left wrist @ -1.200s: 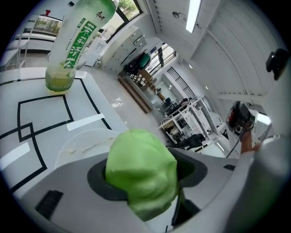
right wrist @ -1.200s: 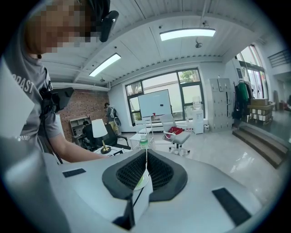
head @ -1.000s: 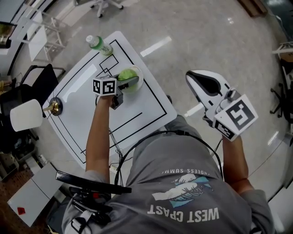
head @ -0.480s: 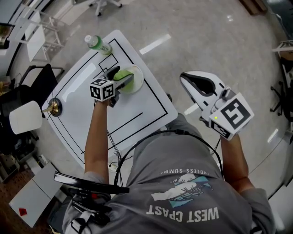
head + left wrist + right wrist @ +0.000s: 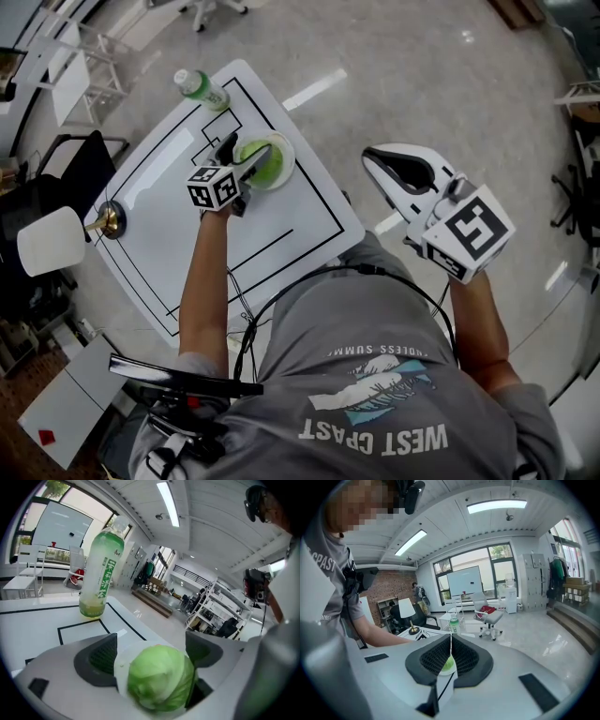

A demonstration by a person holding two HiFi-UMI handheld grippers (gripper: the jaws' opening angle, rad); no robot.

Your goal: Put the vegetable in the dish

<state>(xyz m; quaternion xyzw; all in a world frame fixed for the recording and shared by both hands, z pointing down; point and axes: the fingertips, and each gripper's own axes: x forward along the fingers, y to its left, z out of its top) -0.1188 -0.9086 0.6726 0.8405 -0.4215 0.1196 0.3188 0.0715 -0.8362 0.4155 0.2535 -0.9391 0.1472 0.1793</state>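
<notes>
Left tool (image 5: 246, 156) (image 5: 151, 654) is reaching over the white dish (image 5: 282, 147) (image 5: 120, 663) at the far part of the white desk (image 5: 272, 234). Its jaws are standing apart on either side of the green cabbage (image 5: 262, 159) (image 5: 161, 677). The cabbage is sitting in the dish, with a gap showing at the left jaw; cannot tell if the right jaw is touching it. A green drink bottle (image 5: 201, 90) (image 5: 101, 573) is standing upright at the desk's far-left corner, well apart from the dish. Its label is carrying vertical white characters, too small to read. Right tool (image 5: 379, 165) (image 5: 450, 657) is hanging off the desk's right side over the floor, jaws pressed together with nothing between them. The grey shirt (image 5: 375, 394) is showing "WEST" and a second word that is unclear.
</notes>
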